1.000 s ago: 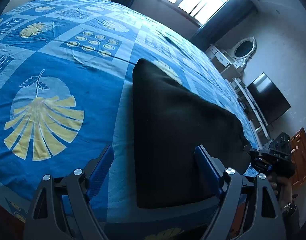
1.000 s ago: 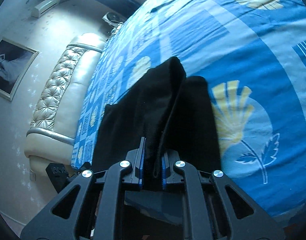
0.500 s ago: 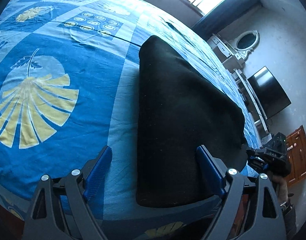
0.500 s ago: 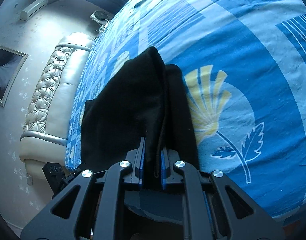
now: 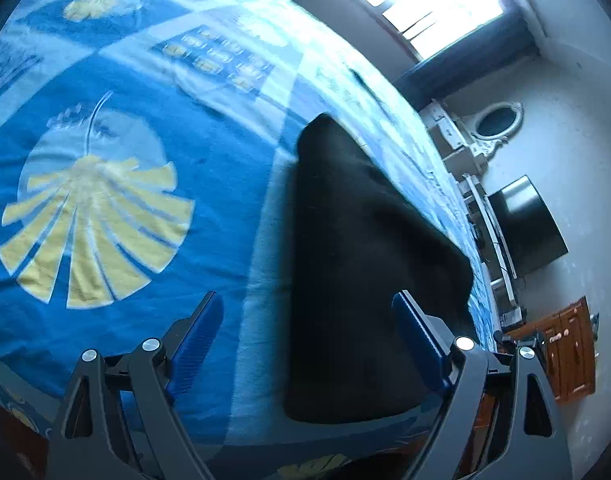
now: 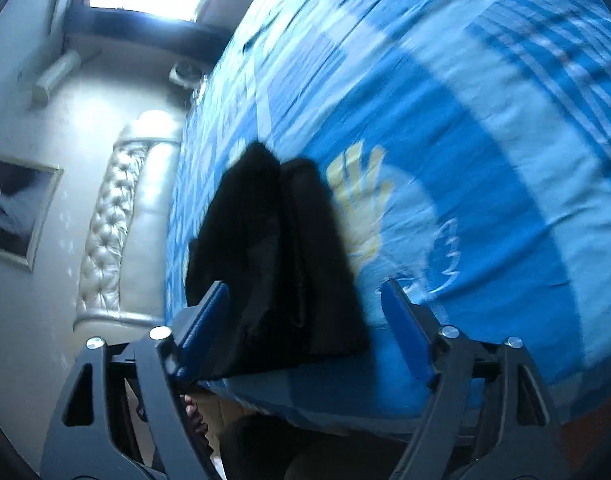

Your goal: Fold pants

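The black pants (image 5: 357, 272) lie folded into a flat stack on the blue patterned bedspread (image 5: 145, 208) near the bed's front edge. My left gripper (image 5: 305, 344) is open and empty, just short of the stack's near edge. In the right wrist view the pants (image 6: 281, 264) lie free on the bed, with layered folds showing. My right gripper (image 6: 305, 328) is open and empty, its blue pads on either side of the stack's near end without touching it.
A padded headboard (image 6: 117, 220) and a framed picture (image 6: 13, 208) are at the left in the right wrist view. A television (image 5: 525, 224), a white dresser with an oval mirror (image 5: 497, 124) and a wooden cabinet (image 5: 569, 348) stand beyond the bed.
My right gripper has opened and let go of the pants, which now lie on the bed, and it has pulled back. My left gripper stays open and has shifted slightly.
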### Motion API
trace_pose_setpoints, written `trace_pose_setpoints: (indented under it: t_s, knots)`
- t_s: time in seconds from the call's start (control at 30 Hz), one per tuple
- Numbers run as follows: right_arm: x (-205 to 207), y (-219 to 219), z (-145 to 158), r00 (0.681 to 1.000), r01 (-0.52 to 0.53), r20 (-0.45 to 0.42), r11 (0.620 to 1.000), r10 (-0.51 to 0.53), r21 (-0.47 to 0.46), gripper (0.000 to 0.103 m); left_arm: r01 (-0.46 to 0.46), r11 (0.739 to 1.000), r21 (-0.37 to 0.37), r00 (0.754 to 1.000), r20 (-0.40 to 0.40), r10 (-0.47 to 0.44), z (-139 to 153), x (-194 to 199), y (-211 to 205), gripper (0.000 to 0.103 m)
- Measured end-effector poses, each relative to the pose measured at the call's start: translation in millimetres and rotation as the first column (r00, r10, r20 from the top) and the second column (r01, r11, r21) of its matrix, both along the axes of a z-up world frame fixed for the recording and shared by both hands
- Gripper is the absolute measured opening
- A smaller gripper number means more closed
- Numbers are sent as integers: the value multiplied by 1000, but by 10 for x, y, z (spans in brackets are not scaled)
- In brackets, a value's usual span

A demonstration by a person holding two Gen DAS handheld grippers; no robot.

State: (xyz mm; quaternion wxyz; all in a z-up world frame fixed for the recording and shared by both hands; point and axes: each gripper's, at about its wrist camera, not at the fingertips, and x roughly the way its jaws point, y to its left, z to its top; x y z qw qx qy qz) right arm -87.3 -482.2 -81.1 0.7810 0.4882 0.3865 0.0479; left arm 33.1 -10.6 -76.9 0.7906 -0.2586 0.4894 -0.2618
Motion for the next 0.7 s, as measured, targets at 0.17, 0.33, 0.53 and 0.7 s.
trace_pose_setpoints:
  t_s: [0.17,0.33,0.53,0.7]
  knots:
    - [74,64,-222,999,-23,-31,998,24,54,81,0,999,-39,999,-51,-2,-113,-10,25,85]
    - [230,255,-308,997,-75,17,992,74,103,83,24,990,-137,996,-81,-36,-143,-28,5,85]
    - [309,352,-260,995,-100,33,993,98,65,90,82,946,-315,967,-206,-152,-315,-68,-158,85]
    - [339,378,-267,992,-128,27,990,127,52,90,86,953,-292,968,-203,-149,-307,-70,-211,85]
